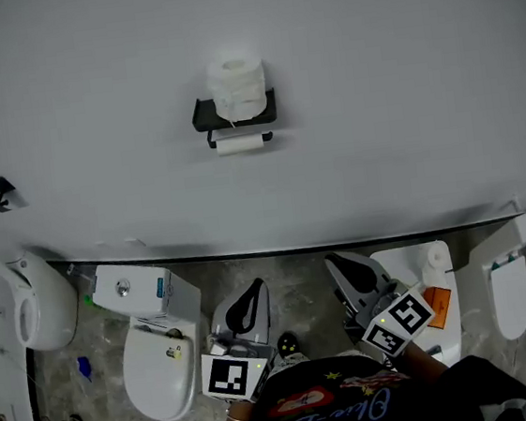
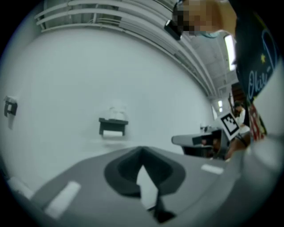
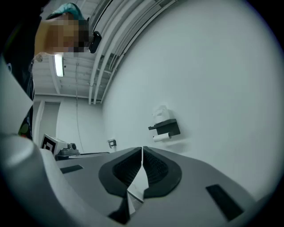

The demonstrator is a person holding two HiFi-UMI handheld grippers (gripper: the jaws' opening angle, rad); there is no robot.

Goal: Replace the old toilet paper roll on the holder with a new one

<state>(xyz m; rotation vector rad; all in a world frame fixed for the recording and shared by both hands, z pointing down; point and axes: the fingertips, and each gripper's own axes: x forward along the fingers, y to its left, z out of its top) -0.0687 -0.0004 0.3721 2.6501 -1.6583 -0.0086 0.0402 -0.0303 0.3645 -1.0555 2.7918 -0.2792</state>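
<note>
With the toilet [image 1: 158, 368] at seven o'clock, we hold the left gripper [image 1: 253, 291] and right gripper [image 1: 340, 267] at six o'clock, jaws pressed together on nothing, well apart from the holder [image 1: 233, 114] at twelve o'clock. Reaching for the nearly spent old roll [image 1: 239, 144] under its shelf, we could bump the new roll [image 1: 236, 85] resting on top and send it to the floor.

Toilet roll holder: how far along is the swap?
Done: nothing visible. The thin old roll still hangs under the holder, and the full new roll stands on top of it. In hand: nothing; left gripper and right gripper are both shut and empty, well short of the wall. Left: pull the old roll, mount the new one.
</note>
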